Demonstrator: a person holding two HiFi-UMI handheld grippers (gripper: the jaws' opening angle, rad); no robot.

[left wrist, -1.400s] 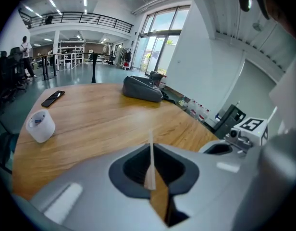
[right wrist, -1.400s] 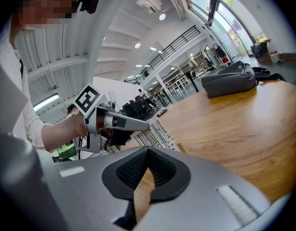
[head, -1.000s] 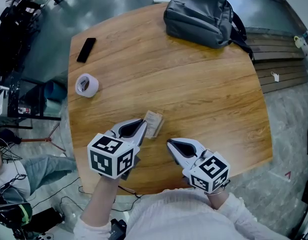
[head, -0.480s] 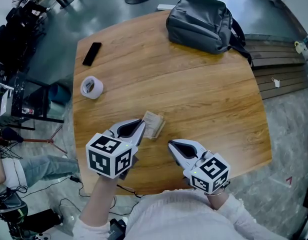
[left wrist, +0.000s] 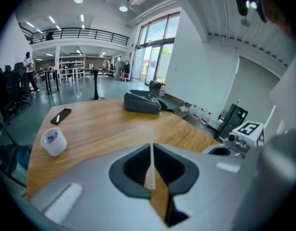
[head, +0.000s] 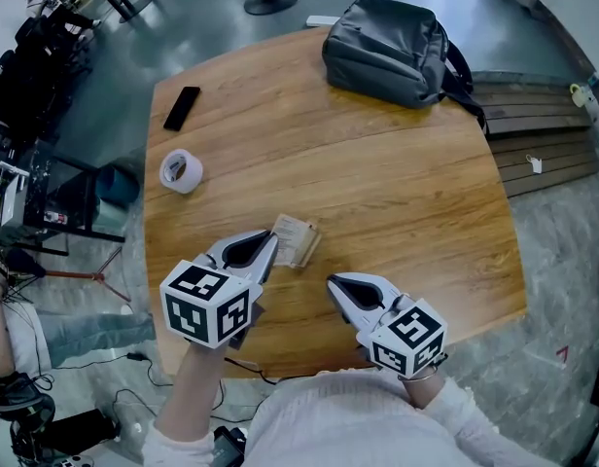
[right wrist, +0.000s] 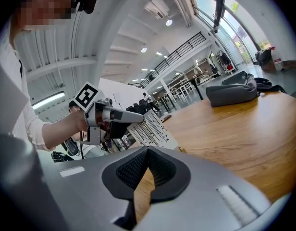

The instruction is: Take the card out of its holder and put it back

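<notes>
Card holder (head: 296, 242) is clamped edge-on between the left gripper's (head: 272, 238) fingers. It projects past their tips, apparently clear of the table (head: 406, 183). The right gripper (head: 331, 281), fingers together and empty, waits near its right side.

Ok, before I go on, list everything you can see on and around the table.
table: one, light wood, middle of the head view.
backpack: one, dark grey, table's far edge.
phone: one, black, table's far left.
tape roll: one, white, left side, nearer than the phone.
card holder: one, pale with print, table's near side.
left gripper: one, grey, shut on the card holder.
right gripper: one, grey, shut and empty, right of the left one.
sleeve: one, white, behind the right gripper.
</notes>
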